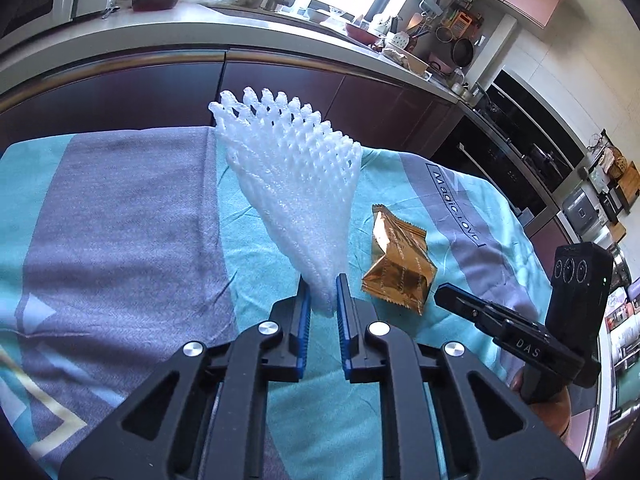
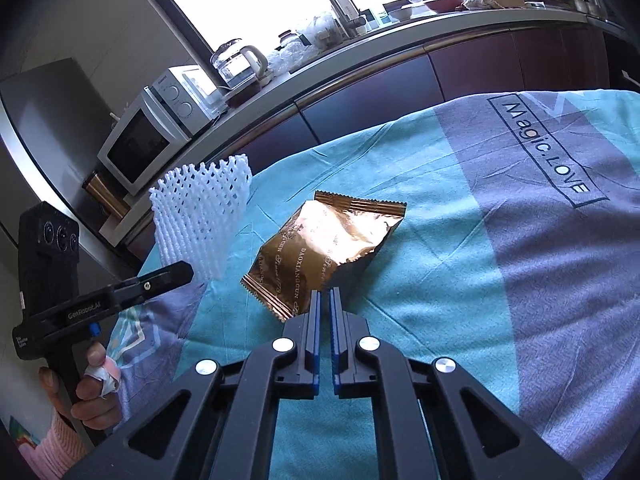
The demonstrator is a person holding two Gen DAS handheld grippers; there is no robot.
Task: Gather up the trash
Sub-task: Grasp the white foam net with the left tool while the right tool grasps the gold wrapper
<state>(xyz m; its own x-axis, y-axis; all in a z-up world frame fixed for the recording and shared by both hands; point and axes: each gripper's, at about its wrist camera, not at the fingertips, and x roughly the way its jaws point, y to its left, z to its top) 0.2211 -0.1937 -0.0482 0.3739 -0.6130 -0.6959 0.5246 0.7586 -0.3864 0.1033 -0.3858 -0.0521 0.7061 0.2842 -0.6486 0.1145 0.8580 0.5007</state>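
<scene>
On the cloth-covered surface [image 1: 120, 220], the left claw [image 1: 322, 294] pinches the narrow end of a light, squashy foam net [image 1: 288, 184], while the right claw [image 2: 325, 300] nips the near edge of a thin, crinkly, slippery gold wrapper [image 2: 320, 240].

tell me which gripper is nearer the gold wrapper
Right. The right gripper is shut on the gold wrapper at its near edge; the left gripper holds the foam net beside it.

Teal-grey cloth [image 2: 460, 240] under gold wrapper [image 2: 320, 248]
</scene>
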